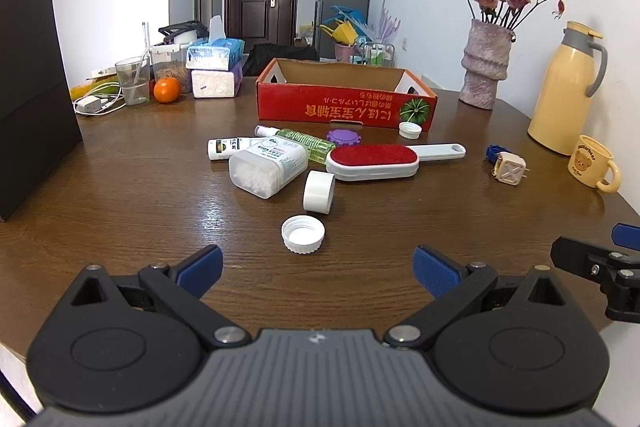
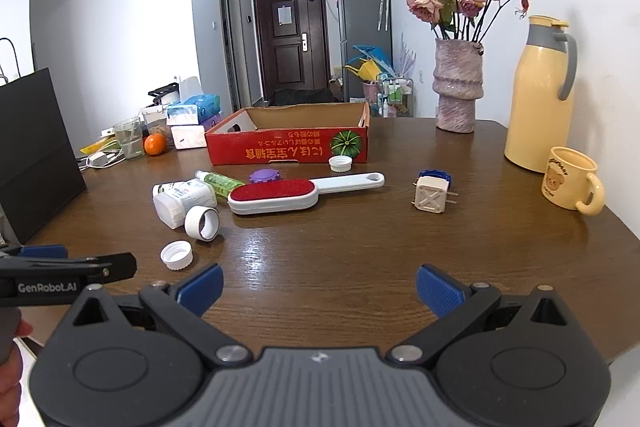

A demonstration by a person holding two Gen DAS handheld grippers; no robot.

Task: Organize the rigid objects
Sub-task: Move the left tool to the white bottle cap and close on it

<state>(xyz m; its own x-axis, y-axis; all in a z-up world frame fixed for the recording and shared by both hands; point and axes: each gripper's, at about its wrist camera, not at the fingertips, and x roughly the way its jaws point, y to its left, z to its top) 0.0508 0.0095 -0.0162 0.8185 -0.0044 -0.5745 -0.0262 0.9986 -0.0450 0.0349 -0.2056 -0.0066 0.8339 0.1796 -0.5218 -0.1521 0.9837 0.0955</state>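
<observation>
A red cardboard box [image 1: 344, 109] [image 2: 288, 147] stands open at the back of the brown table. In front of it lie a red-and-white lint brush [image 1: 376, 161] [image 2: 276, 197], a clear jar of white pellets [image 1: 266, 167] [image 2: 180, 201], a green spray bottle [image 1: 308, 143], a purple lid [image 1: 341, 137], a white ring [image 1: 319, 191] [image 2: 202, 223], white caps [image 1: 303, 234] [image 2: 176, 254] and a beige plug adapter [image 1: 509, 172] [image 2: 432, 200]. My left gripper [image 1: 318, 265] is open and empty near the table's front edge. My right gripper [image 2: 320, 287] is open and empty beside it.
A black paper bag [image 1: 36, 99] stands at the left. A vase of dried roses [image 2: 458, 87], a yellow thermos [image 2: 538, 95] and a yellow mug [image 2: 570, 185] stand at the right. Tissue packs [image 1: 216, 67], a glass and an orange [image 1: 166, 89] sit at the back left.
</observation>
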